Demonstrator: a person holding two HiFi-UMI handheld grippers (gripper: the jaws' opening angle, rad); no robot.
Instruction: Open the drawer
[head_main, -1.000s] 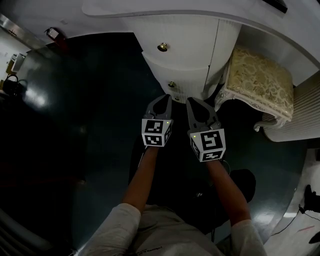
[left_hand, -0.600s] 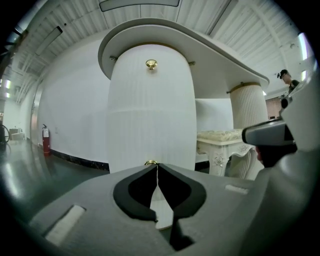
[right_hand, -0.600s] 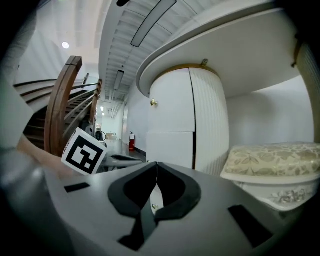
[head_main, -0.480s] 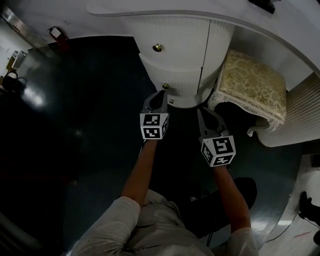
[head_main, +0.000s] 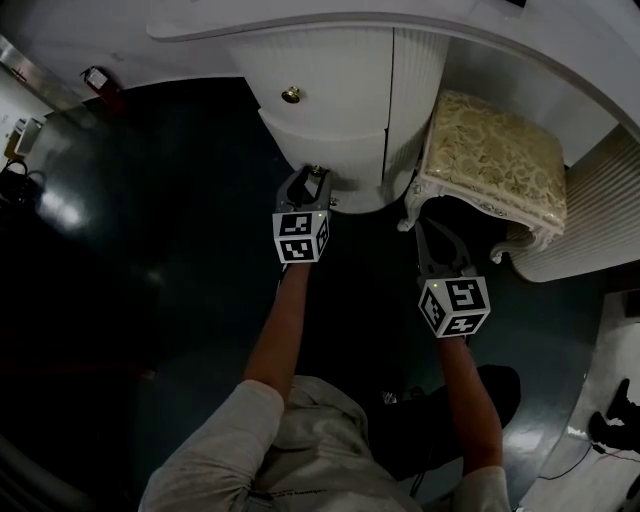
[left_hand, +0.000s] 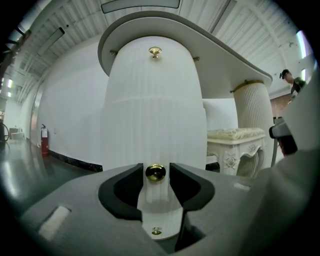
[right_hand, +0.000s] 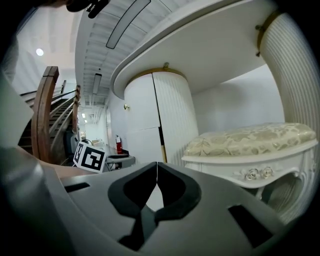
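Left gripper (head_main: 312, 176) is in at the cabinet (head_main: 340, 70) now. A second ago it hung back beside the right one with its jaws pressed together. Its jaws have just been opening, and they stand wide with the brass knob (left_hand: 155, 172) sitting right between the tips.

In the left gripper view there's a thin gap on each side of that knob, so the pads look to be around it but not yet pressing. Nothing is gripped. The knob belongs to the middle drawer (left_hand: 155, 132), which is fully closed, its ribbed white front flush with the cabinet. The top knob (left_hand: 155, 50) is well above and a smaller one shows below.

Right gripper (head_main: 428, 228) has dropped away. It was level with its partner a second ago, and now it's off to the right near the cream stool (head_main: 492, 160), clear of the cabinet. Its jaws are together with nothing between them.

So it reads as a one-handed job: the approach is done and the knob is lined up. Next up, I'd say, is a squeeze on the knob and a straight pull back. The knob is small and round, so an off-centre pinch could slip off.
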